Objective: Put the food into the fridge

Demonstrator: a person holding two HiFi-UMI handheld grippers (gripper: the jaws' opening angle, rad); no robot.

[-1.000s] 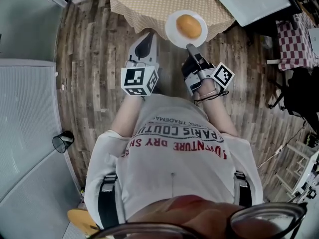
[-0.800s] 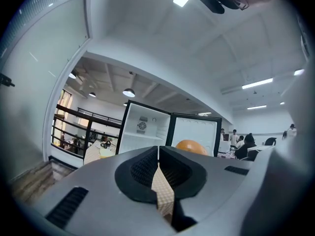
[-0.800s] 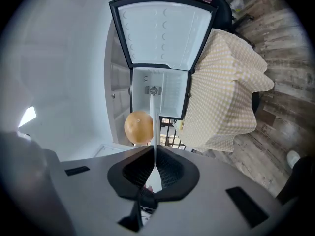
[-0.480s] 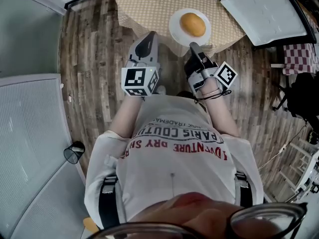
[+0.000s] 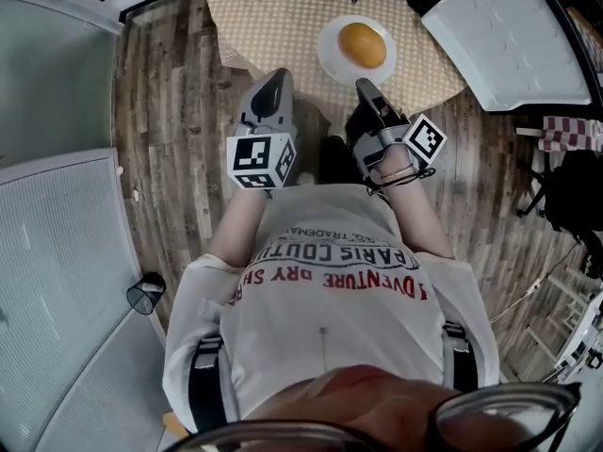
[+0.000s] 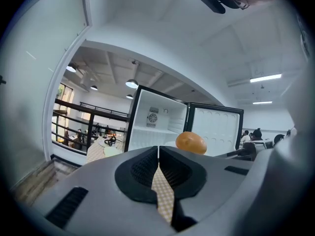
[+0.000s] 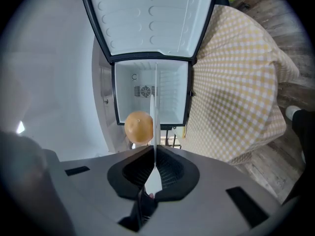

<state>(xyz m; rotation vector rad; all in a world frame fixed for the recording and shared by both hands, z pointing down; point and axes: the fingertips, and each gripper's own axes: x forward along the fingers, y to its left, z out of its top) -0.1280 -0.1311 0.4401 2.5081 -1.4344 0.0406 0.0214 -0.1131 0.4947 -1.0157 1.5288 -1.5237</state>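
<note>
the right gripper (image 7: 155, 152) is clenched on the rim of the plate (image 5: 328, 60), with the round orange food (image 5: 363, 45) just ahead of it, the left gripper (image 6: 158, 150) is closed on nothing, and the open fridge (image 7: 147, 97) beyond is not yet loaded.

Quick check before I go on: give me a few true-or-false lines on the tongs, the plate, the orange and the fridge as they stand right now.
1. The right tongs are shut on the rim of the plate. True.
2. The left tongs hold the orange. False: they are shut on nothing, and the orange lies on the plate.
3. The table has a checked cloth on it. True.
4. The fridge door is shut. False: it stands open, and the right gripper view looks into the fridge.
</note>
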